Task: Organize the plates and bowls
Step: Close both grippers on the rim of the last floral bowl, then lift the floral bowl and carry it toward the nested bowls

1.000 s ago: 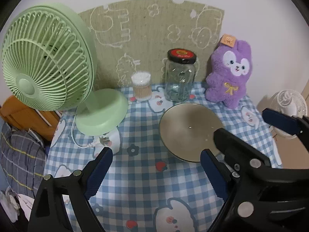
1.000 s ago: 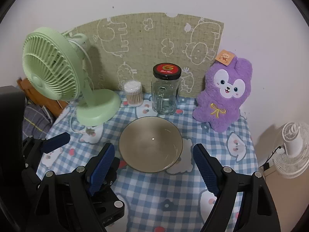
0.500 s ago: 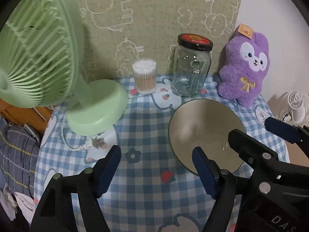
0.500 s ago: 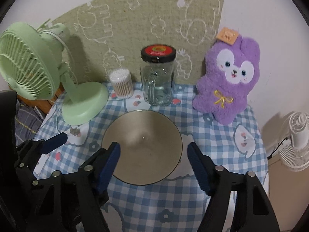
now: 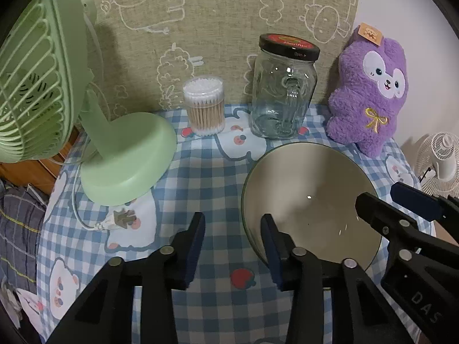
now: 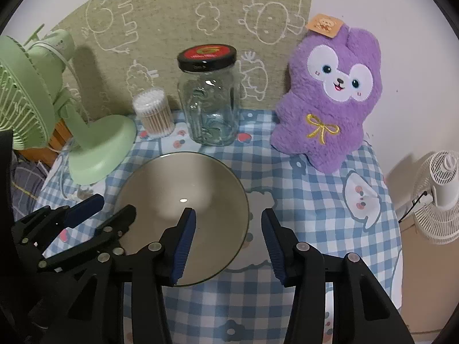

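Checked tablecloth, bowl, behind it jar, swabs, fan

A plain white wall stands ahead of the grippers, with a greenish woven mat printed with white cartoon outlines leaning on it. A small white floor fan sits low to the right.

The green fan is cut off by the left edge.
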